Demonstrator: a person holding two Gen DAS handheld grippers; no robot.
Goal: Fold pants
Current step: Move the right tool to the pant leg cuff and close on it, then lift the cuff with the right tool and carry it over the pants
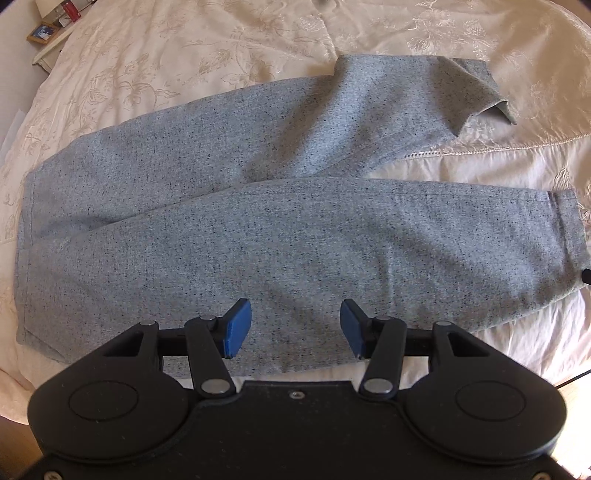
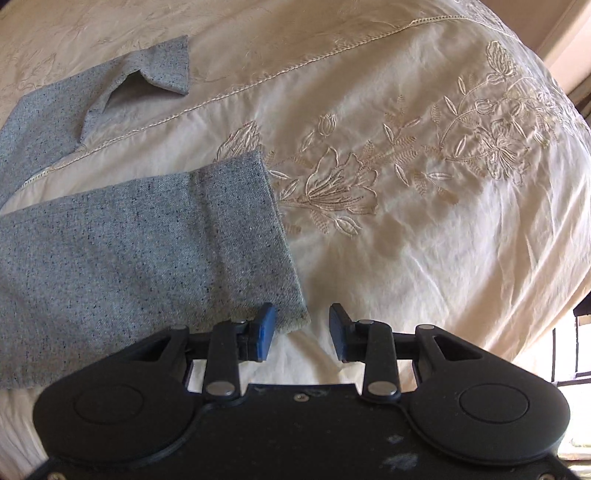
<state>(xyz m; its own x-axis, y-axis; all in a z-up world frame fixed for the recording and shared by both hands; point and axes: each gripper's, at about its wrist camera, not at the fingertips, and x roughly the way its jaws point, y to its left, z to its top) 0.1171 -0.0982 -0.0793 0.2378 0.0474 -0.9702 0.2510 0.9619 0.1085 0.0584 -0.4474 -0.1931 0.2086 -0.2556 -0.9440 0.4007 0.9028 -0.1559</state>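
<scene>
Grey speckled pants [image 1: 258, 221] lie flat on a cream embroidered bedspread [image 1: 166, 55], waistband at the left, both legs reaching right. The far leg's cuff [image 1: 480, 92] is bent up and folded over. My left gripper [image 1: 295, 328] is open, hovering over the near leg's lower edge, holding nothing. In the right wrist view the near leg's cuff [image 2: 240, 240] lies at the left and the far cuff [image 2: 159, 70] at the upper left. My right gripper [image 2: 302, 332] is open and empty, its left finger [image 2: 266, 332] over the near cuff's lower corner.
The bedspread [image 2: 406, 184] has raised floral embroidery and a stitched seam. A shelf with a framed picture [image 1: 42, 33] stands beyond the bed at the upper left. A dark window frame [image 2: 576, 350] is at the right edge.
</scene>
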